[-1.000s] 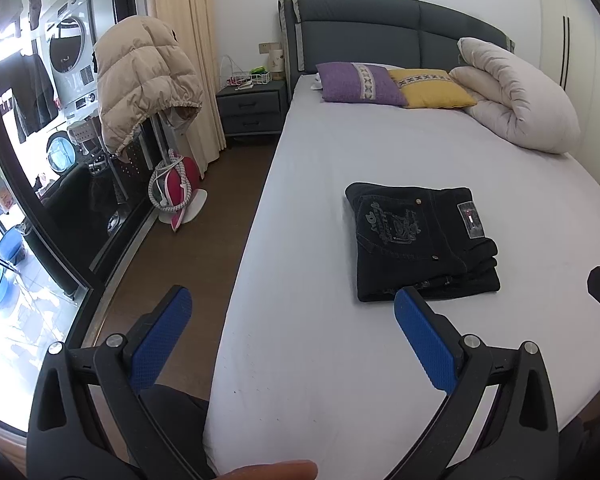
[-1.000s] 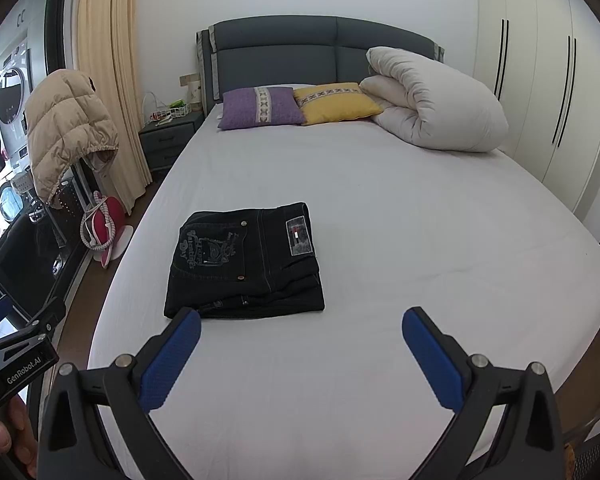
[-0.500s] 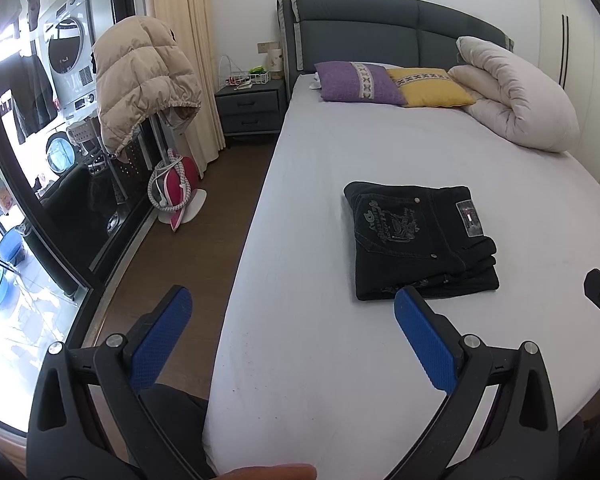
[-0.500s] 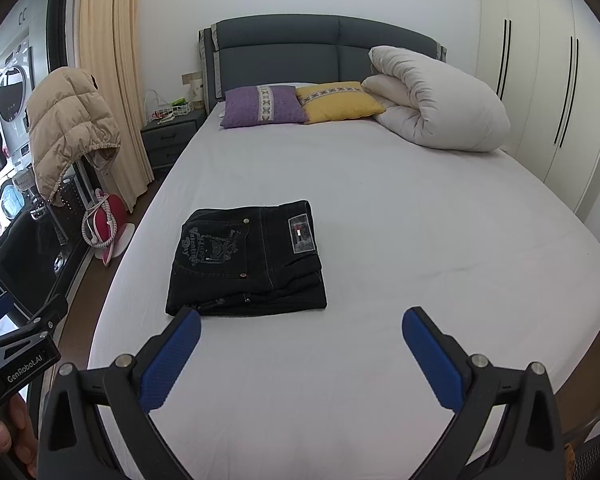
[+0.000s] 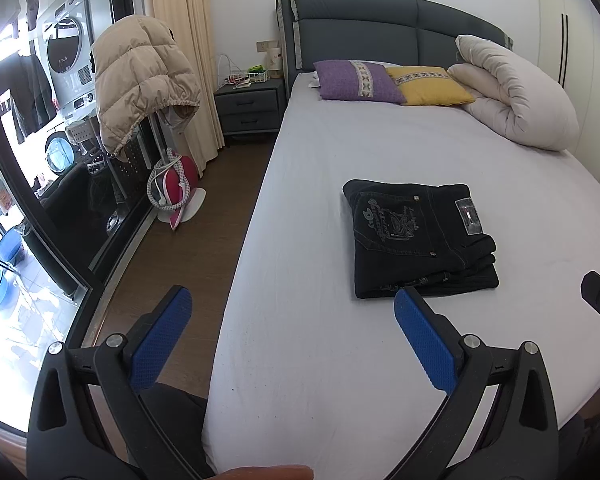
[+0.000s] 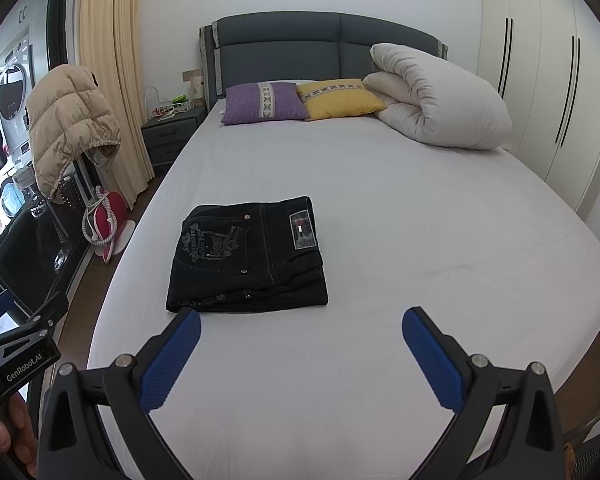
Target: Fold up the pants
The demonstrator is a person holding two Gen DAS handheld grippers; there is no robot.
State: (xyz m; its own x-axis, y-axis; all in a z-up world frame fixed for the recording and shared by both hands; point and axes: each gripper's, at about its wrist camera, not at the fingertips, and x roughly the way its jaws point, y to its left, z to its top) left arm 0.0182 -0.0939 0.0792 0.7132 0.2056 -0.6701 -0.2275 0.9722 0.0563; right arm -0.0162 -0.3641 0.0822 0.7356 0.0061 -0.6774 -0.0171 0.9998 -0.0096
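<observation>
A home bedroom is shown. A bed (image 6: 380, 208) with a padded grey headboard (image 6: 324, 48) is seen, with purple (image 6: 264, 102) and yellow (image 6: 340, 98) pillows and a rolled duvet (image 6: 440, 96) at its head. A nightstand (image 6: 172, 136) is placed left of the bed, a white wardrobe (image 6: 548, 80) right of it, and laundry machines (image 5: 66, 64) are glimpsed beyond the glass.

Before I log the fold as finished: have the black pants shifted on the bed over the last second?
No. The folded pants keep the same place on the bed, below the purple pillow.
</observation>
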